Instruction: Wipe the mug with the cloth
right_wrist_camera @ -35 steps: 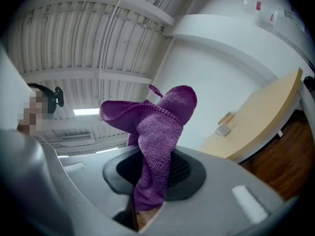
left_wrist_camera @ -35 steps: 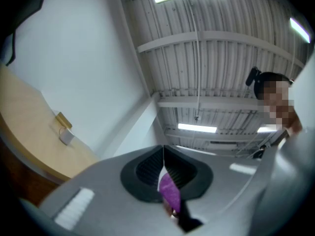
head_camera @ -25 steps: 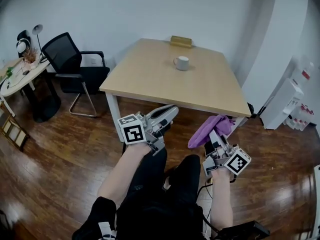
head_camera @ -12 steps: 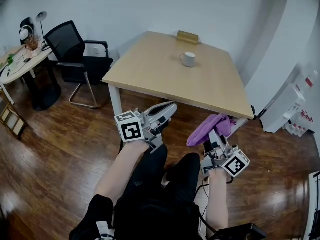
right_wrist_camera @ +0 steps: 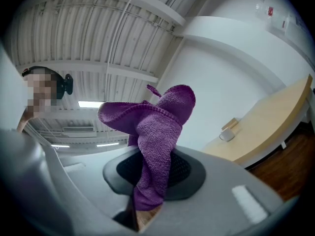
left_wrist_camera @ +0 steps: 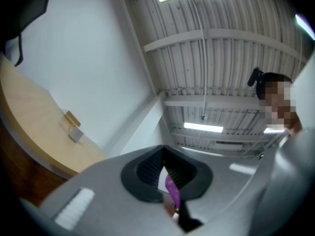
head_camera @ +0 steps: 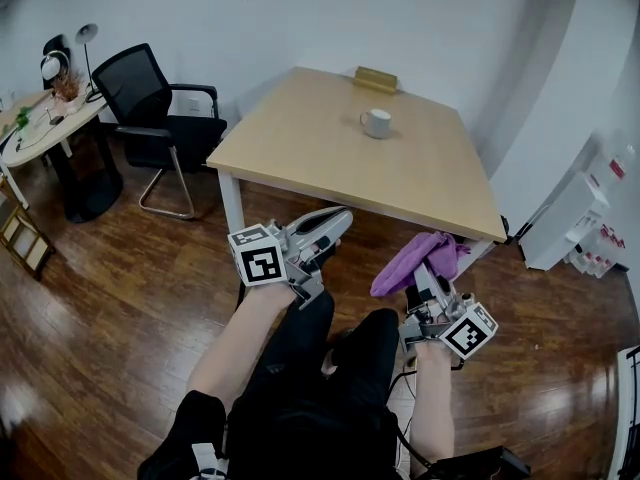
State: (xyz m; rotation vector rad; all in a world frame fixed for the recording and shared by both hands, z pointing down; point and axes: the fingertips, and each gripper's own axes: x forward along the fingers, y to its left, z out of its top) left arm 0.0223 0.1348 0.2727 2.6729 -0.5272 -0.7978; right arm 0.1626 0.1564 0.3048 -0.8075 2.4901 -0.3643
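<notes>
Mug [head_camera: 376,122]: white, upright, on far side of tabletop [head_camera: 300,153], well apart from both grippers.
Cloth [head_camera: 412,258]: purple, clamped in right hand-held gripper [head_camera: 424,274], near.
Left hand-held gripper [head_camera: 338,218]: jaws together, empty.

- No word, number or brand name can be read in any view.
- The marker cube [head_camera: 262,260] of the left gripper [head_camera: 343,216] bears black-and-white square patterns, with no letters or digits in them.
- The other marker cube [head_camera: 468,331], on the right gripper [head_camera: 418,270], bears the same kind of pattern, also without letters or digits.
- The white cabinet [head_camera: 570,218] on the floor past the right edge of the table [head_camera: 330,158] carries small red labels [head_camera: 611,167], too blurred to read.
- In the right gripper view, small signs [right_wrist_camera: 270,11] sit high on the wall, too small to read.
</notes>
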